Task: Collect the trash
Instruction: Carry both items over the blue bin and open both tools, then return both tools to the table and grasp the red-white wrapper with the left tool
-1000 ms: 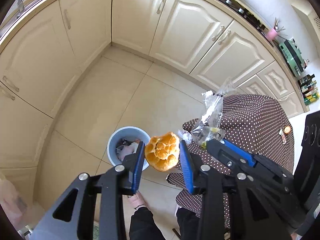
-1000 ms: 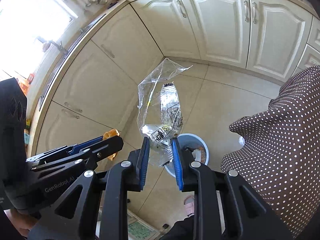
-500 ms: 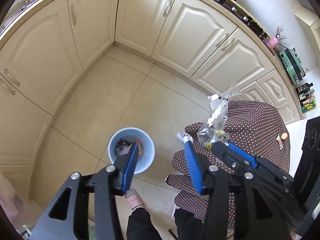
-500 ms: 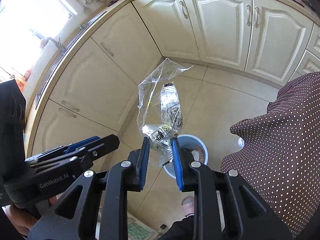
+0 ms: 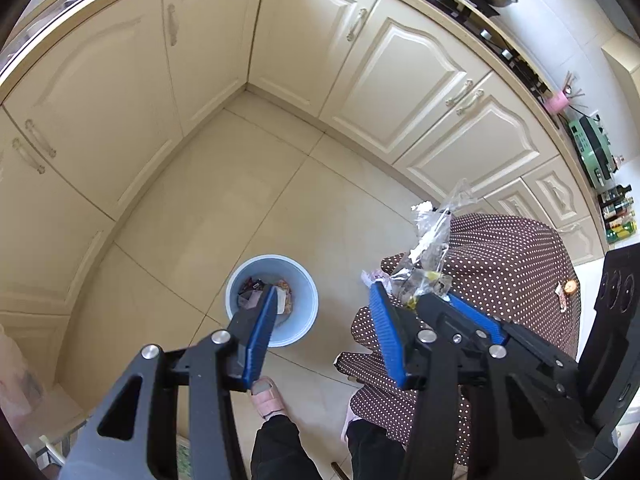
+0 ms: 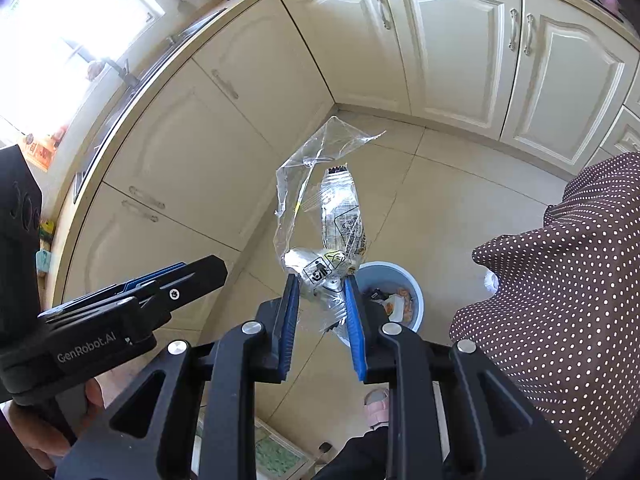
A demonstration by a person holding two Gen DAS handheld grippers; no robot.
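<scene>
Left wrist view: the left hand-held gripper [image 5: 322, 300] hangs above the tiled floor [image 5: 240, 184] with its blue fingers spread wide and nothing between them. Its left finger overlaps the view of a pale blue bin [image 5: 272, 300] standing on the floor below, with scraps inside. To the right, the right hand-held gripper [image 5: 434, 304] reaches in from the side, pinching a crumpled clear wrapper [image 5: 430, 248] that sticks up in front of a brown dotted cloth [image 5: 512, 264]. A foot in a pink slipper [image 5: 268, 396] stands just beside the bin. Cream cabinets [image 5: 380, 64] run along two walls and meet in a corner.

Right wrist view: the right hand-held gripper [image 6: 320, 292] is closed most of the way on the lower end of the wrapper [image 6: 324, 208], which stands up from the fingers, clear plastic with a printed foil part. The bin [image 6: 394, 296] lies below and just right of the fingertips, holding orange and white scraps. The left hand-held gripper [image 6: 192, 276] shows side-on at left, apart from the wrapper. The dotted cloth [image 6: 560, 280] fills the right side.
</scene>
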